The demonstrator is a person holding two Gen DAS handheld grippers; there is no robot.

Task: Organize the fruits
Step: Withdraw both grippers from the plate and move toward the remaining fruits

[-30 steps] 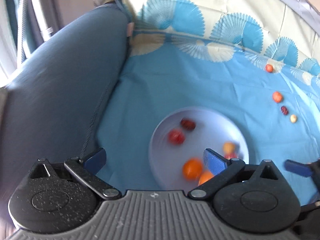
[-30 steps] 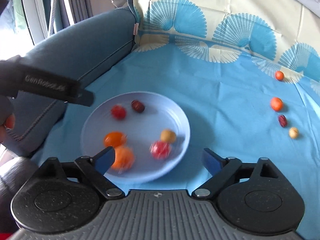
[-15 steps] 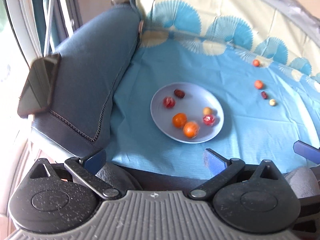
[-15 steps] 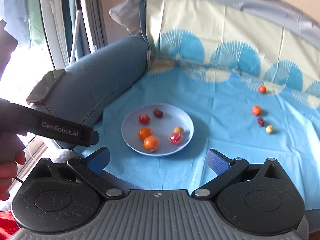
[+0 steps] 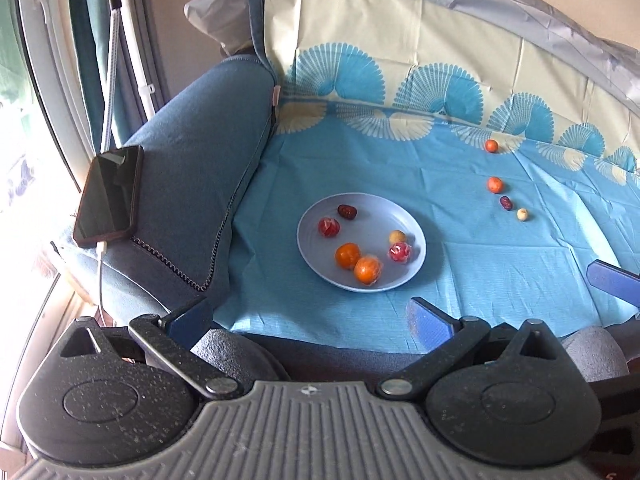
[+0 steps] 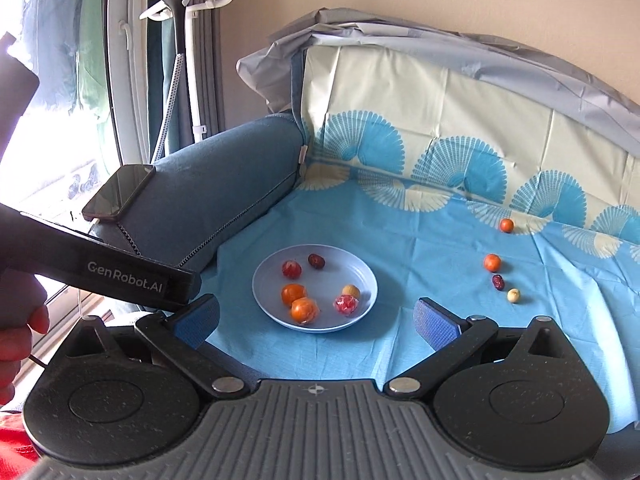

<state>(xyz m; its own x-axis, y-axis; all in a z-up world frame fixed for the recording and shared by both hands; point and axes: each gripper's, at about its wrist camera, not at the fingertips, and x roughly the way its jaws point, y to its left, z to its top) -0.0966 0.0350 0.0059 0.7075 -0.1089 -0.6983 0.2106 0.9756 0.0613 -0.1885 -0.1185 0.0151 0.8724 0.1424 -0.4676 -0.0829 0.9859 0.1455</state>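
Note:
A pale blue plate [image 5: 412,228] [image 6: 366,276] lies on the blue cloth and holds several fruits: two oranges [image 5: 347,255] [image 6: 293,294], two red wrapped ones [image 5: 329,226] [image 6: 346,304], a dark date [image 5: 347,211] and a pale round one [image 5: 397,236]. To the right, loose on the cloth, lie two small orange fruits [image 5: 495,184] [image 6: 492,262], a date [image 5: 506,202] [image 6: 497,281] and a pale fruit [image 5: 522,214] [image 6: 513,295]. My left gripper [image 5: 308,316] and right gripper [image 6: 316,320] both stand open and empty, well back from the plate.
A blue sofa armrest [image 5: 192,168] rises on the left with a dark phone [image 5: 109,195] [image 6: 120,192] lying on it, cable attached. The patterned cloth [image 5: 400,152] runs up the sofa back. A white stand [image 6: 192,60] is by the window. A hand [image 6: 16,336] holds the left gripper's handle.
Both grippers have pulled back and up from the plate, so it now looks small and distant. The armrest, phone and sofa back have come into view.

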